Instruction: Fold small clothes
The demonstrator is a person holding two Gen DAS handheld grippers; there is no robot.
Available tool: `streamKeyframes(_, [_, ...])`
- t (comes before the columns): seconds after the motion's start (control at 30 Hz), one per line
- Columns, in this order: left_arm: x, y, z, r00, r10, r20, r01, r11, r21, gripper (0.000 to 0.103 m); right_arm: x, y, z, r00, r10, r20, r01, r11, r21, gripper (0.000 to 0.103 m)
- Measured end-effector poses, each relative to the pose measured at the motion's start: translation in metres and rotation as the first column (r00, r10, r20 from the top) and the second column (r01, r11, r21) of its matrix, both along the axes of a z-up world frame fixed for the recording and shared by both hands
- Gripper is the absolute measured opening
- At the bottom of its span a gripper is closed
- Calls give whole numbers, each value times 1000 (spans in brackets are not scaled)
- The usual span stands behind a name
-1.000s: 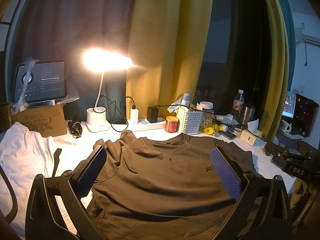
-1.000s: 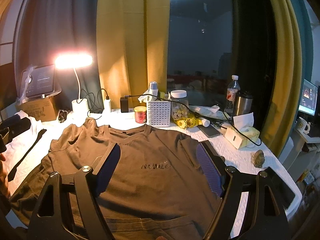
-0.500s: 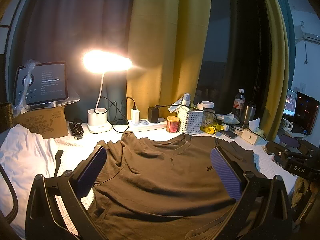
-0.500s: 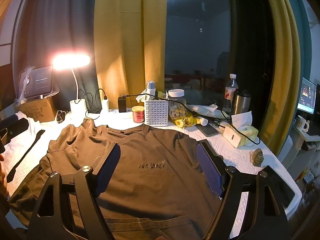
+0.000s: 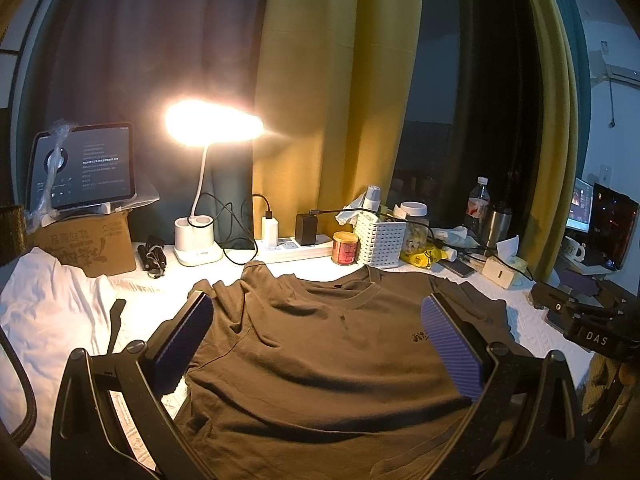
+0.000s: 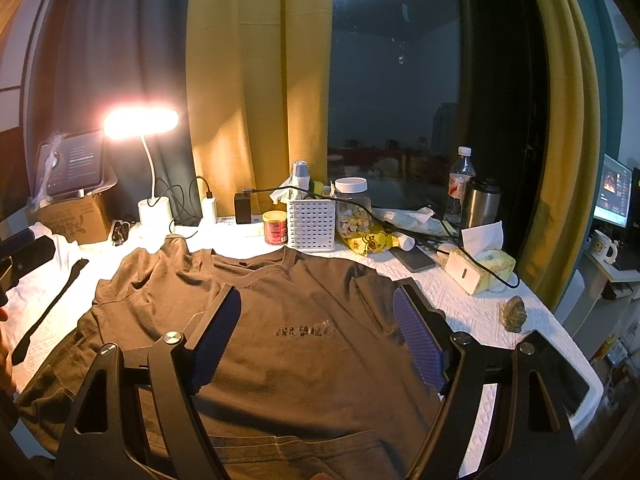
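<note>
A dark brown T-shirt (image 5: pixel 320 352) lies spread front up on the white-covered table, its neckline toward the far clutter and a small printed mark on the chest (image 6: pixel 304 330). My left gripper (image 5: pixel 316 320) hovers open above the shirt's middle, nothing between its blue pads. My right gripper (image 6: pixel 318 316) is also open over the chest print, holding nothing. The right gripper's body (image 5: pixel 588 320) shows at the right edge of the left wrist view. The shirt's near hem is folded up at the bottom of the right wrist view.
Along the back stand a lit desk lamp (image 5: pixel 200 236), a tablet on a cardboard box (image 5: pixel 84 168), a power strip, a red tin (image 6: pixel 275 227), a white basket (image 6: pixel 312 224), a jar, bottles and a tissue box (image 6: pixel 480 268). White cloth (image 5: pixel 44 312) lies left.
Both views have lifted and drawn back slightly, so the shirt sits a little lower in frame. The shirt itself has not moved and both grippers stay open.
</note>
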State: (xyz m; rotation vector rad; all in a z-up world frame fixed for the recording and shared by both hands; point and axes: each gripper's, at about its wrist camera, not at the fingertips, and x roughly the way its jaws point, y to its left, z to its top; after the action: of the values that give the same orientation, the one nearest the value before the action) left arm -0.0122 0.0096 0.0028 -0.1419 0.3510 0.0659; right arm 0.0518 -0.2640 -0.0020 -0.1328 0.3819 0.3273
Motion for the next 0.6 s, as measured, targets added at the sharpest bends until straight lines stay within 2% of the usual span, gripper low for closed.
streamKeyframes(0.6, [3, -5, 1, 1000, -12, 5, 12, 1000, -7, 102, 1, -6, -3, 1000, -1, -4, 1, 1000, 5, 81])
